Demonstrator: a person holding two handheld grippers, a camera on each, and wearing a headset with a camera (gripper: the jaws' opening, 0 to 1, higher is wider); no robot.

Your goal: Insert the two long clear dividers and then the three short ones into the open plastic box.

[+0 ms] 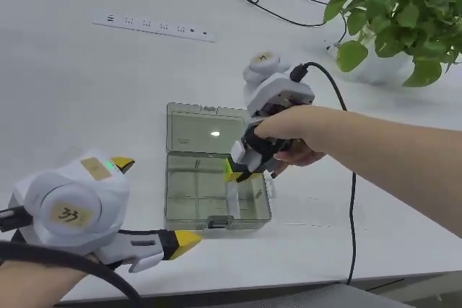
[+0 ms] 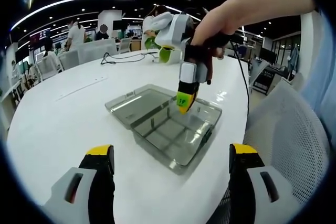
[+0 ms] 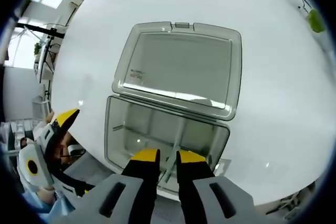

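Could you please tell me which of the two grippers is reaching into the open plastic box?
The right gripper: its jaws point down into the box, closed on a clear divider. The left gripper hangs wide open outside the box.

Head view looks down on the box point(image 1: 180, 203); left gripper view faces it from low, right from close above.
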